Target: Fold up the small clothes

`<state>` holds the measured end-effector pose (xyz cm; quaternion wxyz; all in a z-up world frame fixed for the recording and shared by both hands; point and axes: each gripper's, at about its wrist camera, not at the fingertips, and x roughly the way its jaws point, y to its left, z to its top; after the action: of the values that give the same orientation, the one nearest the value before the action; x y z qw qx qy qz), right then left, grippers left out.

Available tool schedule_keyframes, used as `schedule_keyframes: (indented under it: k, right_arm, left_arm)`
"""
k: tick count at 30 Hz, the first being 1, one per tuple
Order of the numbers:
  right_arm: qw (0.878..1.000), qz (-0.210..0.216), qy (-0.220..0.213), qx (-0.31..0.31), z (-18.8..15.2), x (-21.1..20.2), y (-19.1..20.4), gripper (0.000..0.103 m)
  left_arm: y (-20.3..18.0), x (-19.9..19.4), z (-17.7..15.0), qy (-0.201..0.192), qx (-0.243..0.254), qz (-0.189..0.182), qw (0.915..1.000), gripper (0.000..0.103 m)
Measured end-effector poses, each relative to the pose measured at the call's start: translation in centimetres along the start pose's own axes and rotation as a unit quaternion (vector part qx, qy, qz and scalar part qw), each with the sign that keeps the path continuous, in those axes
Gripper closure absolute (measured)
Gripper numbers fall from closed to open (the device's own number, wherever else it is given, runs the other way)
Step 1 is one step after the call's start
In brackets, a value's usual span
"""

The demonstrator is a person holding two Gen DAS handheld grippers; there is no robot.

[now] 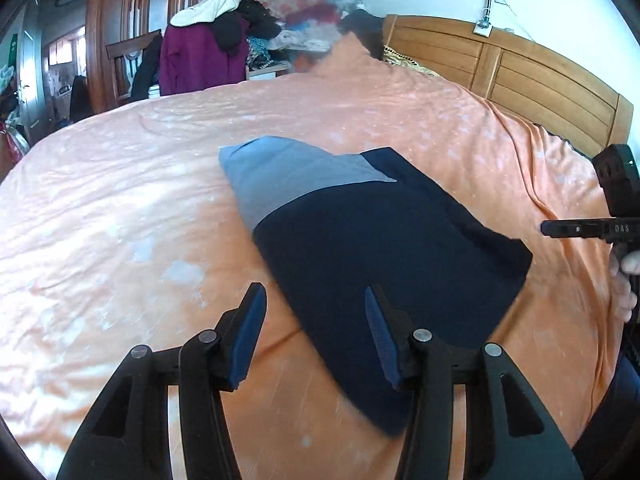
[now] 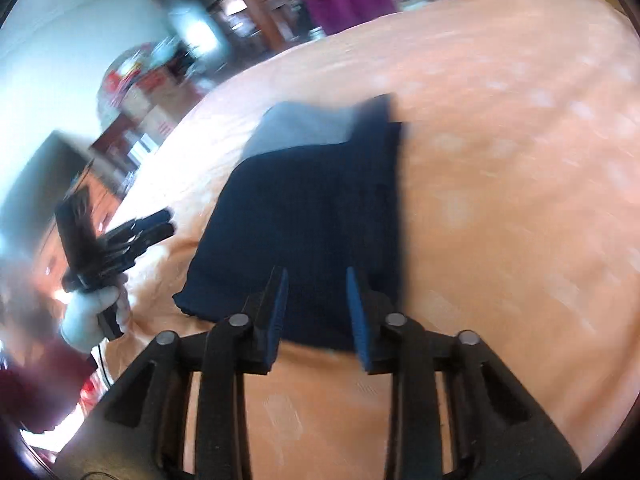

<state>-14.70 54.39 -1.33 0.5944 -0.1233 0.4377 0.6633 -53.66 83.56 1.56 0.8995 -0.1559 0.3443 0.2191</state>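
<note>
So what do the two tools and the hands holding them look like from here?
Both tools are black plastic frames with silver rivets and ribbed blue pads on the fingers: left tool, right tool. The right tool's side carries white "DAS" lettering. The left hand wears a white glove, with a dark red sleeve behind it and a thin black cable hanging below.

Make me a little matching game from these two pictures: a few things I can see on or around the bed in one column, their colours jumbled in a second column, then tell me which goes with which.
Things:
1. bedspread
2. folded garment
3. headboard
4. jacket on the chair

Colours:
A. brown wood
B. purple
C. orange
D. dark navy with a light blue part

Pairs: 1-C, 2-D, 3-A, 4-B.

Both the left gripper and the right gripper are open above the bed, holding nothing.
</note>
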Motion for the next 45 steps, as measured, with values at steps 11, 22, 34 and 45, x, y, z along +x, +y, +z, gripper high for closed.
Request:
schedule_keyframes:
  k: [11,22,34,45]
  right_arm:
    - [1.000,-0.011,0.012,0.007,-0.7,1.7,-3.2,0.099]
    - [0.997,-0.036,0.049,-0.057,4.5,10.0,-3.8,0.103]
    - [0.994,-0.050,0.046,-0.082,11.7,14.9,-1.7,0.097]
    - [0.990,-0.086,0.029,-0.111,15.3,13.6,-1.6,0.079]
  left_arm:
    - [1.0,2.6,-1.2,0.026,-0.017,-0.011,0.9994,0.051]
    - [4.6,10.5,1.0,0.055,-0.073,-0.058,0.9941,0.032]
    - [4.3,14.1,9.2,0.019,0.006,0.002,0.9998,0.046]
    - [6.0,14.8,11.9,-0.001,0.028,0.033,0.9991,0.053]
